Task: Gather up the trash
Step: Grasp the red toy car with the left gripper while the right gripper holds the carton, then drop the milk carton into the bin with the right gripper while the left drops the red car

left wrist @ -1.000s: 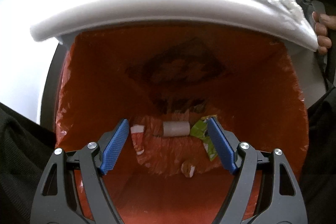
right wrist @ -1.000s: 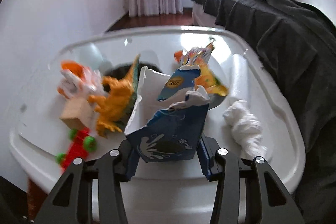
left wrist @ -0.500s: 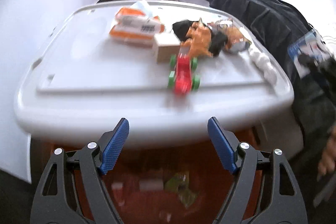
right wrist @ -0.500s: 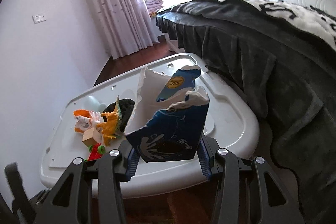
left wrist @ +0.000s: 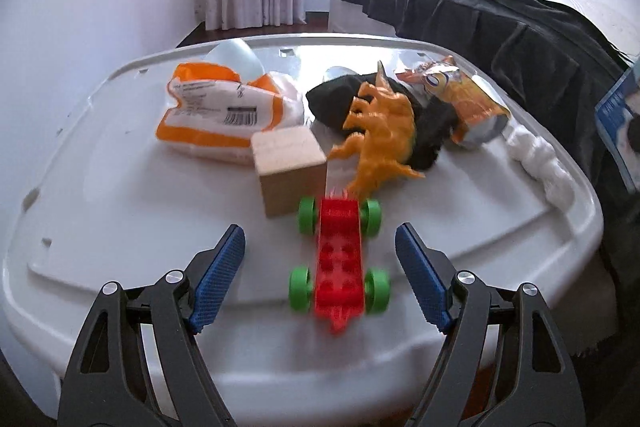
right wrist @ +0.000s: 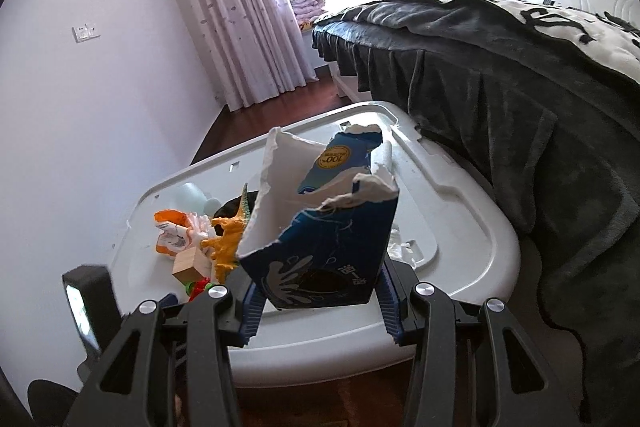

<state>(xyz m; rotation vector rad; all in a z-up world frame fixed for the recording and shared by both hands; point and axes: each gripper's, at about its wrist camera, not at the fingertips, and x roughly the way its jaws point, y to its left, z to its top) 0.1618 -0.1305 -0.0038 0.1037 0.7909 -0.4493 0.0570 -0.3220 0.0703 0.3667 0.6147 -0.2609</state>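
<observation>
Toys could be mistaken for trash: the left gripper [left wrist: 320,267], jaws spread and empty, is aimed over the red toy car [left wrist: 340,267] at lower centre, with the wooden block [left wrist: 290,171] and orange dinosaur [left wrist: 380,135] crowding the snack wrapper [left wrist: 468,103] at upper right. The torn blue carton [right wrist: 324,235], pinched in the right gripper [right wrist: 320,303], could slip if loosened over the white lid [right wrist: 460,239].

Storage-bin lid [left wrist: 120,227]: smooth white plastic, glossy. Toy car [left wrist: 340,259]: shiny red and green plastic. Block [left wrist: 288,171]: pale matt wood. Dinosaur [left wrist: 380,131]: orange rubbery plastic. Snack bag [left wrist: 468,99]: glossy foil. Carton [right wrist: 332,259]: torn blue printed paperboard, white inside. Bedspread [right wrist: 520,87]: dark plush cloth.
</observation>
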